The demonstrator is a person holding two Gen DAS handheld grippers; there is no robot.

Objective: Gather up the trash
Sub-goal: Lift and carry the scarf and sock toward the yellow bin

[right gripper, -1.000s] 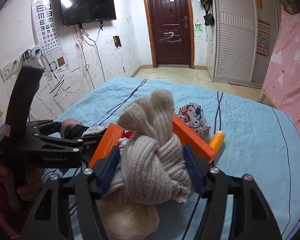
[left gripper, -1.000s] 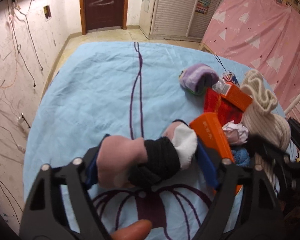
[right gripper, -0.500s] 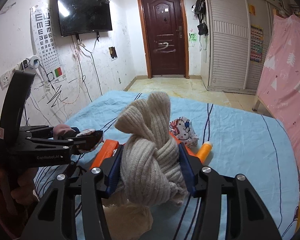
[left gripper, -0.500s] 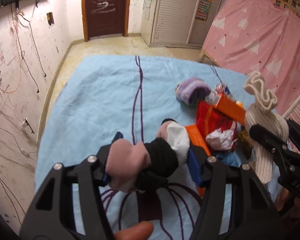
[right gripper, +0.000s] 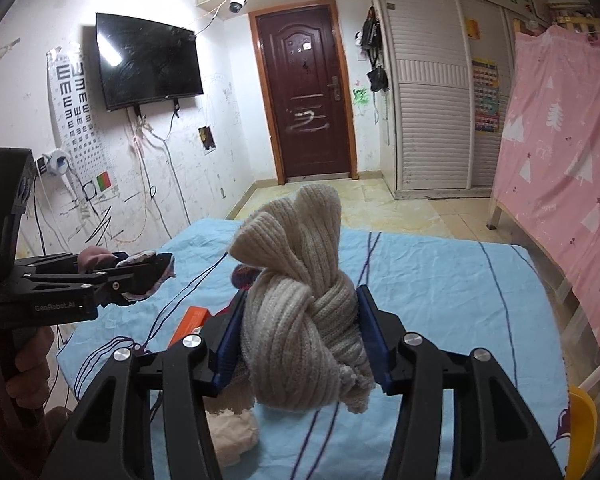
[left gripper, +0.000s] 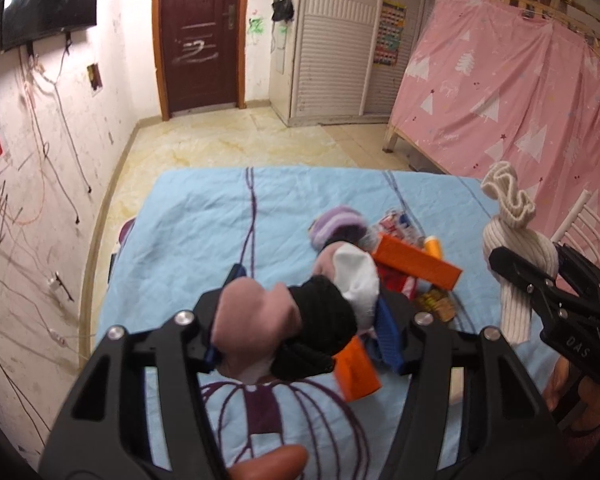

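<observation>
My left gripper (left gripper: 300, 336) is shut on a rolled bundle of pink, black and white socks (left gripper: 296, 316), held above the blue bed sheet (left gripper: 204, 224). My right gripper (right gripper: 298, 336) is shut on a knotted beige knitted scarf (right gripper: 300, 312), also lifted off the bed. In the left wrist view the right gripper (left gripper: 540, 280) with the beige scarf (left gripper: 512, 240) shows at the right. From the right wrist camera, the left gripper (right gripper: 140, 268) with the socks (right gripper: 96, 258) appears at the left. On the bed lie orange boxes (left gripper: 416, 262), a purple sock ball (left gripper: 338, 224) and small wrappers (left gripper: 396, 222).
A dark door (left gripper: 200, 36), white wardrobe (left gripper: 340, 40) and wall television (right gripper: 148, 66) stand beyond the bed. A pink curtain (left gripper: 500, 92) hangs at the right. A pale cloth (right gripper: 232, 436) lies on the sheet under my right gripper. A yellow object (right gripper: 580, 432) sits at the bed's right edge.
Both grippers have risen from the bed with their bundles; the jaws closed tighter on the socks and the scarf. The pile of boxes and wrappers now lies farther below.
</observation>
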